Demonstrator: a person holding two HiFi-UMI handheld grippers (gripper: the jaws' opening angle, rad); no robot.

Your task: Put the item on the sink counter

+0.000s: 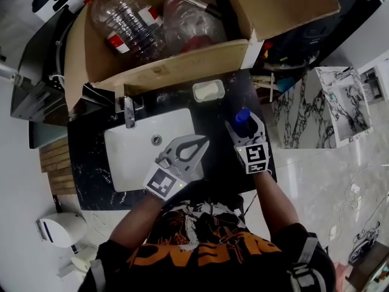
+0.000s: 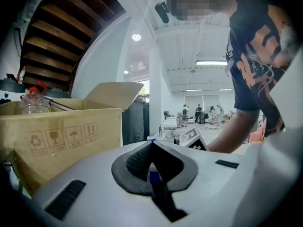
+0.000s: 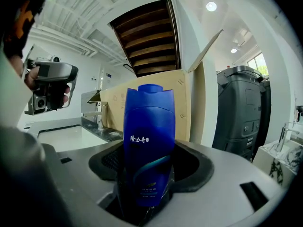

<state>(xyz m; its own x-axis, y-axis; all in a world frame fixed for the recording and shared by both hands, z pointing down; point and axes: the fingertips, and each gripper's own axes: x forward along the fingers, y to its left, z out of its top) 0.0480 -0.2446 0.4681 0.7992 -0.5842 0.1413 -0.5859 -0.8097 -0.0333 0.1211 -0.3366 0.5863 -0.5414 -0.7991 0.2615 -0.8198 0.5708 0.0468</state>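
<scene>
A blue shampoo bottle point(image 3: 149, 122) stands upright between the jaws of my right gripper point(image 3: 149, 176), which is shut on its lower body. In the head view the right gripper point(image 1: 243, 126) holds the bottle point(image 1: 242, 115) over the black marble sink counter point(image 1: 222, 157), just right of the white basin point(image 1: 130, 157). Whether the bottle's base touches the counter is hidden. My left gripper point(image 1: 202, 142) hovers over the basin's right edge, shut with nothing in it. In the left gripper view its jaws point(image 2: 151, 144) meet at their tips.
A large open cardboard box point(image 1: 182, 66) full of clear plastic bottles point(image 1: 130, 20) sits on the counter behind the basin. A chrome faucet point(image 1: 129, 111) and a white soap dish point(image 1: 208, 90) stand before it. A marbled surface point(image 1: 304, 111) lies right.
</scene>
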